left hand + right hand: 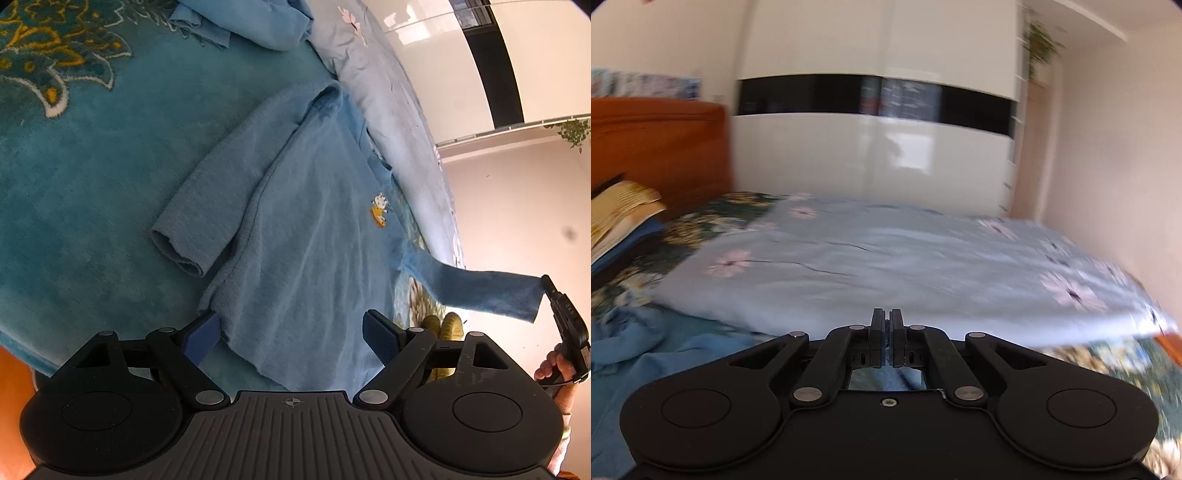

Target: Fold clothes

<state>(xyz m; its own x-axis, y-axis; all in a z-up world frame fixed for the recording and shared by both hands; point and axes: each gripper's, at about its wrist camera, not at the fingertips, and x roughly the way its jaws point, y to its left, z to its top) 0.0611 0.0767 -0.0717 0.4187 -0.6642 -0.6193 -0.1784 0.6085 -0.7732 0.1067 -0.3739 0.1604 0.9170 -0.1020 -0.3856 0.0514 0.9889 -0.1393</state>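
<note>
Blue knit top [314,229] lies spread on the teal blanket [74,221] on the bed, one sleeve [207,206] already folded onto that side, the other sleeve [480,291] pulled out taut off the far side. The right gripper [545,282] has its fingers closed on that sleeve's cuff (its own camera shows the two fingers pressed together with a sliver of blue between them). The left gripper [291,332] hovers over the hem with fingers spread wide, holding nothing.

Biggest risk, probably: the body isn't pinned, so swinging the sleeve across could drag the whole top sideways and bunch the neat side. The cuff pinch also looks shallow, right at the edge, so a quick pull might slip it free.

Room-wise, the bed edge is close on the right side, and the sleeve hangs out past it. The floral duvet [399,110] crowds the collar end and another blue garment [258,22] sits beyond, well apart. The blanket toward the left side is open.
</note>
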